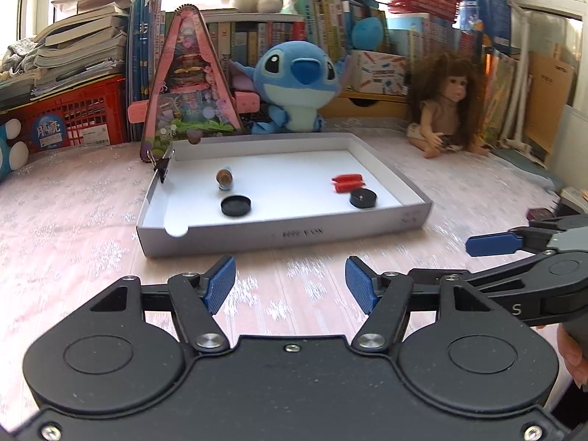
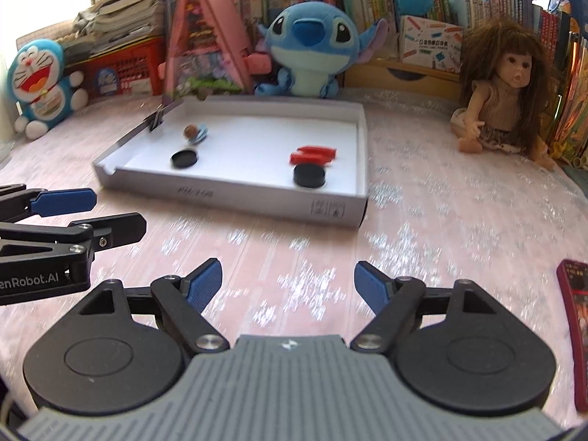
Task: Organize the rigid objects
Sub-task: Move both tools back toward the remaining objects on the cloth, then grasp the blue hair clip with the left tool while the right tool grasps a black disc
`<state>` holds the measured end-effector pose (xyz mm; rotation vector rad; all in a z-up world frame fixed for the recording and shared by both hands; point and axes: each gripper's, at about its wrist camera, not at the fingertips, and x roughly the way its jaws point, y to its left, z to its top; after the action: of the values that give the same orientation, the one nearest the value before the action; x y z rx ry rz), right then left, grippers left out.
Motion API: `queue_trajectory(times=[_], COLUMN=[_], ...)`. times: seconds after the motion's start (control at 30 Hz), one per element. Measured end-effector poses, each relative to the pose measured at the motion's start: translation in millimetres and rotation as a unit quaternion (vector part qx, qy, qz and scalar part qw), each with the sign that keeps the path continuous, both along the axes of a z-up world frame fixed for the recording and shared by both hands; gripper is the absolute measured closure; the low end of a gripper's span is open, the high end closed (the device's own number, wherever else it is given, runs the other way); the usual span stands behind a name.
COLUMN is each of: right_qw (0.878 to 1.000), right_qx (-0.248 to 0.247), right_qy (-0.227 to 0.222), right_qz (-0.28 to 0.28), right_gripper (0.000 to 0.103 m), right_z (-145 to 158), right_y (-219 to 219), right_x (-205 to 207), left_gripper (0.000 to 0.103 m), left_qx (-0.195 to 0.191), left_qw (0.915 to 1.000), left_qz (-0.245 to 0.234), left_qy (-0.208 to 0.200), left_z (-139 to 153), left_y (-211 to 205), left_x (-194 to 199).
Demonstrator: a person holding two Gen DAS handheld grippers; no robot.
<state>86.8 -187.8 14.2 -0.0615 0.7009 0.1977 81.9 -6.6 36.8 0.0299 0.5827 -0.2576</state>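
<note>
A shallow white box lies on the pink tablecloth ahead of both grippers. Inside it are two black round discs, a pair of red pieces and a small corked bottle. A black binder clip grips its left wall. My left gripper is open over bare cloth, short of the box. My right gripper is also open, with nothing between its fingers. The right wrist view shows the box, the discs, the red pieces and the bottle.
Behind the box sit a blue plush toy, a pink triangular toy house and a long-haired doll. Books and a red crate line the back. A red booklet lies at the right edge.
</note>
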Motion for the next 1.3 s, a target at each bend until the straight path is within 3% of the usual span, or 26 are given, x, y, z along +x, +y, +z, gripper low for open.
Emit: queue_trajectory(times=[0.37,0.97,1.13,1.3], right_qw=[1.0,0.999,0.997,0.996], right_qx=[0.006,0.021,0.033,0.026], right_qy=[0.018,-0.017,-0.016,-0.011], right_qz=[0.015,0.044,0.07,0.086], right_gripper=[0.015,0.015,0.015,0.015], right_z=[-8.8,-11.1,-10.2,-15.3], right_y=[0.6,-19.4,-16.9,-7.9], right_x=[-24.8,-75.1,-78.8,-79.5], left_gripper=[0.037,0.037,0.038,0.038], left_qx=[0.002,-0.007,-0.004,-0.002], left_qw=[0.9999,0.9992,0.9988,0.9993], left_qz=[-0.013,-0.034,-0.045,-0.027], left_qy=[0.007,0.019,0.017,0.025], left_z=[-7.4,-18.7,-21.7,-28.7], left_y=[3.2,36.5,33.0,30.2], left_x=[-38.8,-89.3,-92.7,-82.8])
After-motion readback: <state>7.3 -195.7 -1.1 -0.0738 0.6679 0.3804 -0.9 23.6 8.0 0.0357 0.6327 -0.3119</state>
